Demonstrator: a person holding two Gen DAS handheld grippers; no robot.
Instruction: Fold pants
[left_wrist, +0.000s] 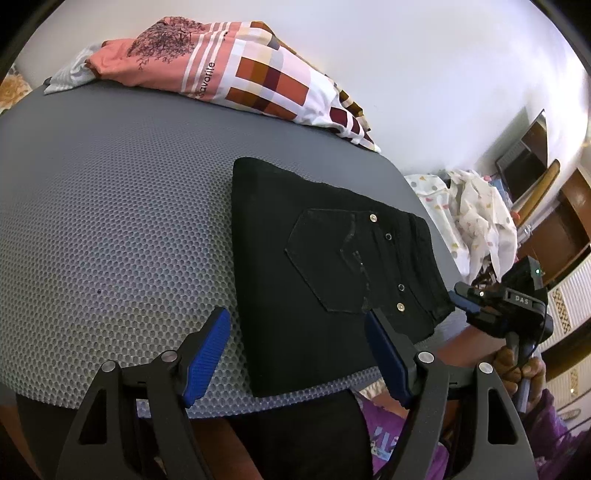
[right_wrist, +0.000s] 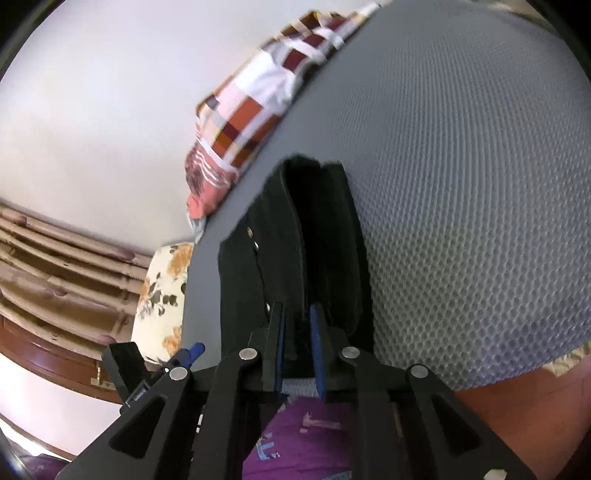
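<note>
Closest to me, my left gripper hangs with its blue pads spread wide, straddling the near left corner of the folded black pants; neither pad presses the cloth. Below it, a purple printed garment on the person shows between the arms, mostly cut off by the frame.

My right gripper sits at the pants' near edge with a narrow gap between its pads. A dark fold of cloth lies in that gap, but I cannot tell whether the pads actually pinch it; blur and black-on-black fabric hide the contact. From the left view that gripper sits just off the right corner of the pants, held by a hand that is half hidden.

The pants lie on the grey honeycomb mat, near its front right edge, pocket and rivets facing up.

Farther back, a folded pink and checked cloth rests at the mat's far edge, with a grey-white piece under it only partly visible. Off the mat to the right, a pale spotted fabric heap is crumpled beyond reading.
</note>
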